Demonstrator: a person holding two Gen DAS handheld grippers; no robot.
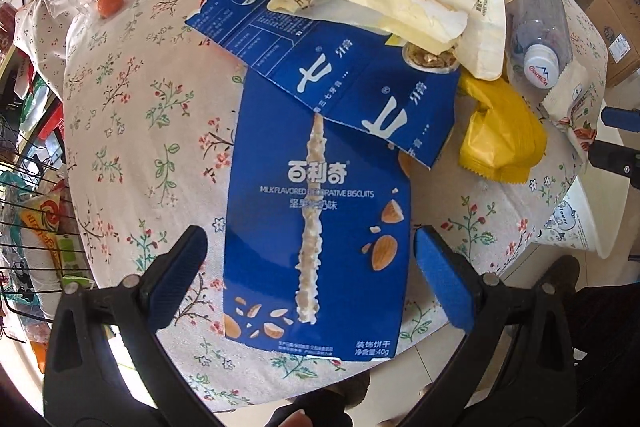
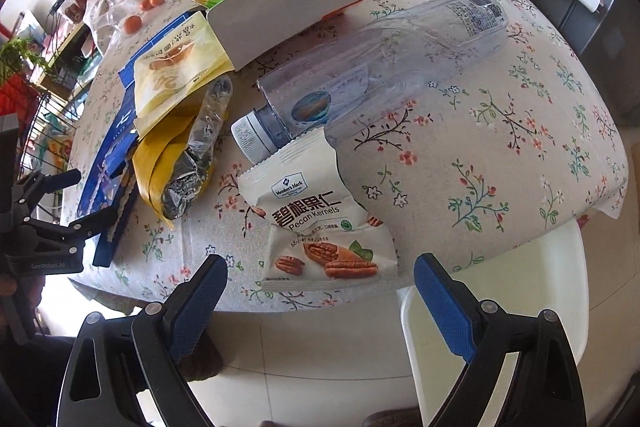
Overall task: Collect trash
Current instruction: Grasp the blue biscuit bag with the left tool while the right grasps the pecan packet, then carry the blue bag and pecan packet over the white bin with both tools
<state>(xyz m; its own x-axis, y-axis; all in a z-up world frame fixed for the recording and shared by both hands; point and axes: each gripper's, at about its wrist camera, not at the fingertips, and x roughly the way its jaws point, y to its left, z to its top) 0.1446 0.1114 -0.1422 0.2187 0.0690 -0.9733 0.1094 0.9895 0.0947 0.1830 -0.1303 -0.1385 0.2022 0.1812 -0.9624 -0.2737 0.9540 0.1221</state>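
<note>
While both claws hang wide apart with nothing between their pads, the pickup looks only about to start: the left claw (image 1: 310, 275) straddles the blue biscuit box (image 1: 316, 239) at the desk (image 1: 132, 115) edge, the right claw (image 2: 320, 301) the pecan bag (image 2: 320, 227). Each needs lowering and closing. No trash bin is clearly identifiable.

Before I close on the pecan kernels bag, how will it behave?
The pecan kernels bag looks torn open and crumpled, so probably empty, light and floppy. Its film may slide on the tablecloth; expect it to collapse flat between the right tool.
</note>
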